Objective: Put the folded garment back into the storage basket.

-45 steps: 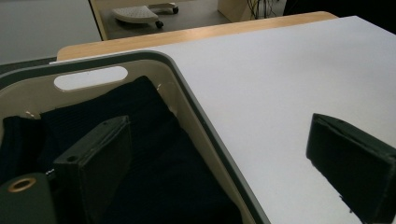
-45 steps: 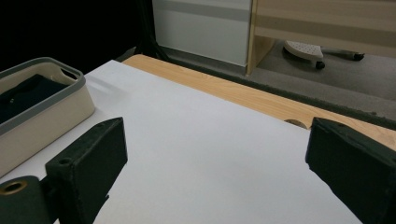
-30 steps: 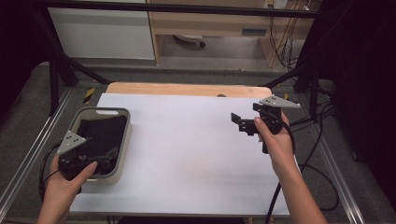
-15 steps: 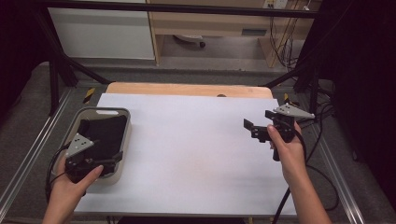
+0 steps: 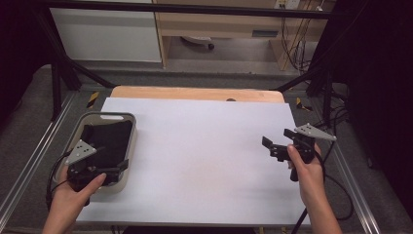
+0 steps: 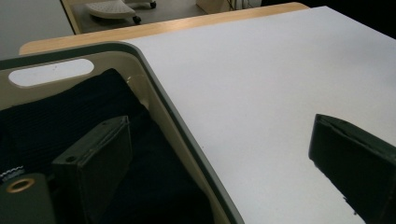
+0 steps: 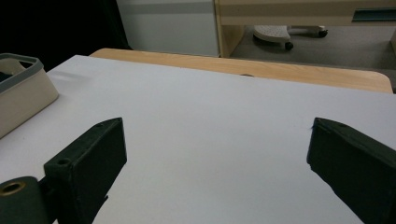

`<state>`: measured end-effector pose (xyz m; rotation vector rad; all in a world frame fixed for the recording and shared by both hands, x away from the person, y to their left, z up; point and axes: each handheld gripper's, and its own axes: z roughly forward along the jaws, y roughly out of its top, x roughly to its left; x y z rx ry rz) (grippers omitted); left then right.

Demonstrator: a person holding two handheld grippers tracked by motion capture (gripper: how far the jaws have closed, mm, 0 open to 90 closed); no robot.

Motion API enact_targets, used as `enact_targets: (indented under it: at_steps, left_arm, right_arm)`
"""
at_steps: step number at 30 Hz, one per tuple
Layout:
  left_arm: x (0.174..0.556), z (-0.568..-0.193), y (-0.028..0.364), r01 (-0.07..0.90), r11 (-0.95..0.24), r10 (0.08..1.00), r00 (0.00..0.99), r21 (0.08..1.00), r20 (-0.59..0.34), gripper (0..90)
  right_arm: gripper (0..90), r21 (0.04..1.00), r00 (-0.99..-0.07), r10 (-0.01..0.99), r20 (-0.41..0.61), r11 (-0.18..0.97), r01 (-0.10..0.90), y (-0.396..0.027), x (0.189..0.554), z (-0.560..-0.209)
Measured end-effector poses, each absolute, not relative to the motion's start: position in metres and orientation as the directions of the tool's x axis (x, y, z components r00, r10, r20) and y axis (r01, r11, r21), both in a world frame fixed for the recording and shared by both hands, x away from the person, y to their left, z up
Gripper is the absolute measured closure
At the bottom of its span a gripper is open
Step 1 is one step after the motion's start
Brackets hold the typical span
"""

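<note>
Jaws spread wide on both: left tool [image 5: 100, 168] over the tray [image 5: 127, 146]; right tool [image 5: 278, 144] apparently touching nothing.

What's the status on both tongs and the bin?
Left tongs open, straddling the bin rim. Right tongs open, empty, above the white tabletop. Black cloth in bin. No obstructions.

A cream tub [image 5: 130, 146] with a grey-green rim is seen at the left edge of the white bench [image 5: 204, 161]. It sits flat and has rounded corners. A long hole for a handle is cut in its far end. A black cloth [image 5: 109, 139] is bunched up inside it and covers the bottom.
</note>
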<state>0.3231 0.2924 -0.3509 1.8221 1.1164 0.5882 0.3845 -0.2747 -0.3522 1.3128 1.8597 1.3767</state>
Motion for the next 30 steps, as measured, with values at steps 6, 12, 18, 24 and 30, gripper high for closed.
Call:
enact_targets:
  at_steps: [6, 12, 18, 24, 30]
  left_arm:
    - [0.323, -0.351, 0.292, 0.451, -0.203, 0.875, 0.482, 0.869, -0.045, 6.0]
    - [0.323, -0.351, 0.291, 0.453, -0.207, 0.875, 0.482, 0.867, -0.043, 5.9]
    - [0.322, -0.35, 0.291, 0.444, -0.204, 0.875, 0.483, 0.873, -0.041, 5.9]
    - [0.321, -0.348, 0.291, 0.43, -0.199, 0.875, 0.483, 0.881, -0.038, 5.8]
    - [0.317, -0.349, 0.289, 0.44, -0.216, 0.874, 0.486, 0.872, -0.029, 5.7]
  right_arm:
    - [5.3, 0.912, -0.41, 0.899, 0.153, 0.032, 0.41, -0.283, 0.372, -0.363]
    - [5.2, 0.914, -0.4, 0.906, 0.14, 0.038, 0.405, -0.287, 0.36, -0.373]
    - [5.1, 0.915, -0.403, 0.906, 0.125, 0.052, 0.4, -0.287, 0.351, -0.382]
    - [5.2, 0.922, -0.406, 0.905, 0.128, 0.042, 0.384, -0.285, 0.344, -0.388]
    - [5.1, 0.924, -0.402, 0.905, 0.137, 0.029, 0.381, -0.284, 0.338, -0.396]
